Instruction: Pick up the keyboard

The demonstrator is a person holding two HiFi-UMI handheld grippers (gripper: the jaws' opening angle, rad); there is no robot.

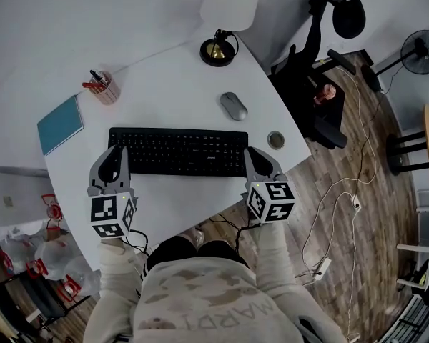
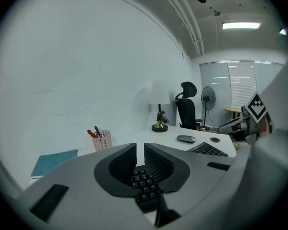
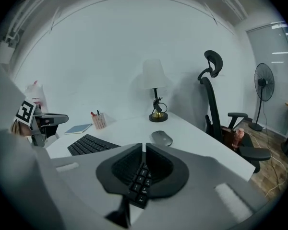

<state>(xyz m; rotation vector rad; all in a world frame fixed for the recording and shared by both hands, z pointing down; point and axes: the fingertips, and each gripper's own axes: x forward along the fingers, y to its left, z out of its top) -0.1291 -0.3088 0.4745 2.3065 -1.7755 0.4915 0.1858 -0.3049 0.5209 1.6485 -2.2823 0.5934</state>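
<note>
Keyboard (image 1: 177, 151) flat on the tabletop (image 1: 164, 84), not yet lifted. The left gripper (image 1: 115, 151) stands over its left end and the right gripper (image 1: 254, 153) over its right end; contact cannot be judged. Left fingers (image 2: 121, 163) show a narrow slit with nothing in it; right fingers (image 3: 159, 166) are closed and empty. Approach appears nearly complete; opening, gripping both ends and raising remain.

Loads of bare desk (image 1: 182, 202) in front of the keyboard (image 1: 177, 151); behind it, mouse (image 1: 234, 106), pen cup (image 1: 104, 88) and lamp (image 1: 218, 51) crowd things.
</note>
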